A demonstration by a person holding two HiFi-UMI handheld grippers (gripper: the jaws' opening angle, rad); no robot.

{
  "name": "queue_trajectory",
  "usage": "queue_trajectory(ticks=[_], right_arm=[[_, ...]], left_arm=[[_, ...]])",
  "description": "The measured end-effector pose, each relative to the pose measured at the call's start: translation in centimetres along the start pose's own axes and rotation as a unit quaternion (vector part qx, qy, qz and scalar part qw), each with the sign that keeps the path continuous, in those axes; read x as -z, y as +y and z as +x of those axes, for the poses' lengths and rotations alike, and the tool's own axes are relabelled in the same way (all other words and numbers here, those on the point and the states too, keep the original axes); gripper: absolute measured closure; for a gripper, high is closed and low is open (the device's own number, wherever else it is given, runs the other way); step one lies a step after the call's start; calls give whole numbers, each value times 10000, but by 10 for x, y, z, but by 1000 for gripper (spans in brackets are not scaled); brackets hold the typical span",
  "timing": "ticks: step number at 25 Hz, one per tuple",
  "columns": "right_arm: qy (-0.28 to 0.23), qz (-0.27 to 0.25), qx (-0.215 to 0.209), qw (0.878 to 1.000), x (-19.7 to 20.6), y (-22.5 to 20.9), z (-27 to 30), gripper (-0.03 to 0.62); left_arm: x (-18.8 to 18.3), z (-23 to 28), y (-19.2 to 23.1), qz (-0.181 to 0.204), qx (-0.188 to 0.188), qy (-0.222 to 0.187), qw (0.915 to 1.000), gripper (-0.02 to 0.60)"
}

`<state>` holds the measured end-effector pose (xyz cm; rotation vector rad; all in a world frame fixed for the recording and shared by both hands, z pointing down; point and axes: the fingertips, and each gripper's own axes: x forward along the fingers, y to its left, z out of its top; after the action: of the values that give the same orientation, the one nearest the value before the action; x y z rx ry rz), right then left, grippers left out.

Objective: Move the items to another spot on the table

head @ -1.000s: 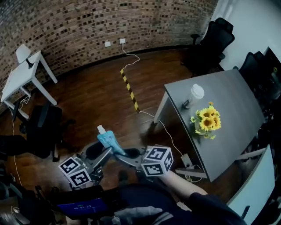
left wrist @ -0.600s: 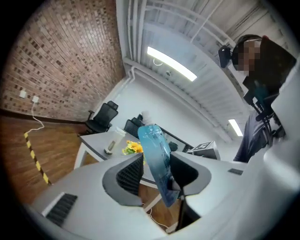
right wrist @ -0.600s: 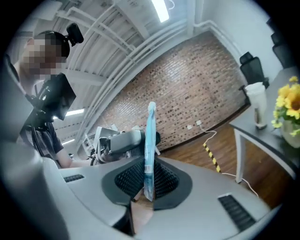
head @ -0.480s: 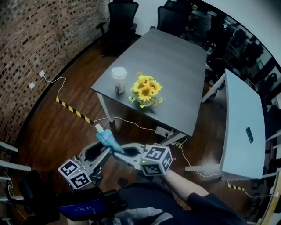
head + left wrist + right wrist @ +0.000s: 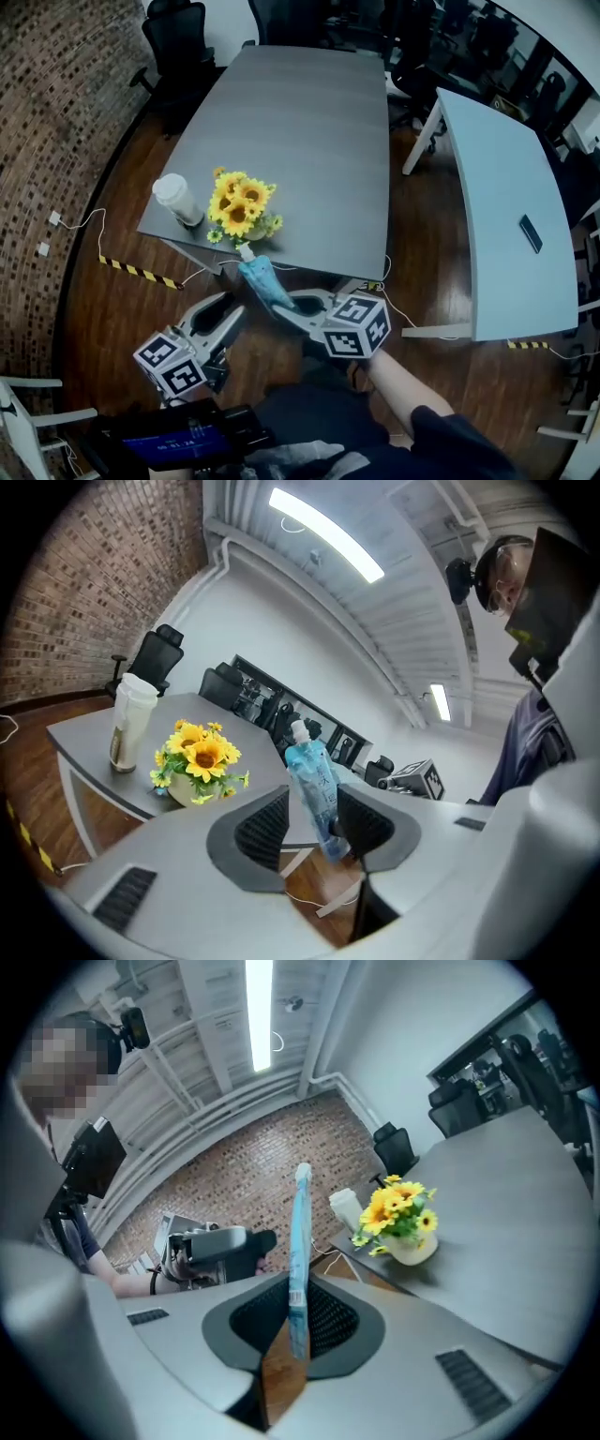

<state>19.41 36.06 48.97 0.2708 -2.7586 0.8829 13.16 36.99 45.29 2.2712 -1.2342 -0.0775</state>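
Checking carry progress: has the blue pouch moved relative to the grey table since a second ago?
Yes. The blue pouch, in the right gripper, has come up to the near edge of the grey table.

From overhead the room looks dim. The head view is dark, its corners fall to black, and the brick wall (image 5: 37,112) and glossy floor (image 5: 417,244) bow with the wide lens. The grey counter (image 5: 309,131) carries a soft, even sheen, and the sunflowers (image 5: 239,206) are its brightest spot. Seen from the left tool (image 5: 309,822), a ceiling strip light (image 5: 323,532) blows out white. The right tool (image 5: 295,1321) looks up at a second strip light (image 5: 258,1002). Both views curve hard inside a black ring. The housings nearest the lens are soft, while the blue pouch (image 5: 298,1260) is sharp.
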Motion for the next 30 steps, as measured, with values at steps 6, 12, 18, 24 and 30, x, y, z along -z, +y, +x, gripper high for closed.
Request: queue_trajectory(ticks=[6, 12, 18, 24, 30], right_arm=[[815, -49, 349, 9960, -1, -79, -27, 554], [2003, -163, 228, 9793, 20, -134, -31, 554], [2983, 133, 253, 9541, 44, -191, -17, 554], [3799, 465, 78, 9238, 64, -217, -17, 554], [3981, 706, 80, 9146, 74, -241, -9, 554]], left_arm=[[-12, 52, 5, 78, -57, 174, 9998, 417], [7, 98, 13, 110, 176, 660, 9976, 417], [53, 152, 26, 385, 726, 1492, 9854, 417], [76, 198, 22, 465, 1363, 1962, 9699, 426], [97, 229, 48, 416, 1496, 2302, 9607, 453]])
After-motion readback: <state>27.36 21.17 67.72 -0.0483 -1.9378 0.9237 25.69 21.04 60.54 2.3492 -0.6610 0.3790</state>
